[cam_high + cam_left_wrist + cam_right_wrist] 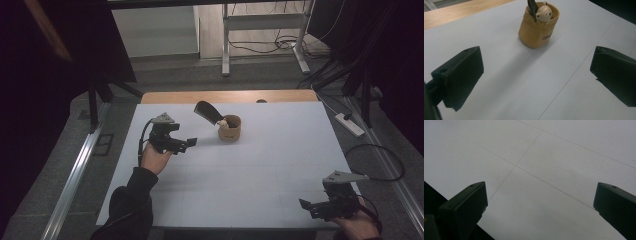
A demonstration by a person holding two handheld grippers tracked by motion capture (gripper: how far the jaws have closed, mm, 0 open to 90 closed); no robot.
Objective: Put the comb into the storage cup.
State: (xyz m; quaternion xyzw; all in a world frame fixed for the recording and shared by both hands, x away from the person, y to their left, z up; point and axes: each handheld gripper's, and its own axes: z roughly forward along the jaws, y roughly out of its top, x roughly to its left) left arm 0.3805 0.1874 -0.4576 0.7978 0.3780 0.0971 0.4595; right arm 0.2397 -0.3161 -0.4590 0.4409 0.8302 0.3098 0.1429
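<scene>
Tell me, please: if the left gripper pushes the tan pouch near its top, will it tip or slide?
The tan pouch looks soft, with a rolled rim, so it would probably dent first. The dark tool leans far out of it, so tipping toward that side seems likely. Its broad base may resist a low push.

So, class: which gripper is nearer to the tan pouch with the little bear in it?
Left. The left gripper sits just left of the pouch, jaws open towards it. The right gripper is far off at the table's near right corner.
</scene>
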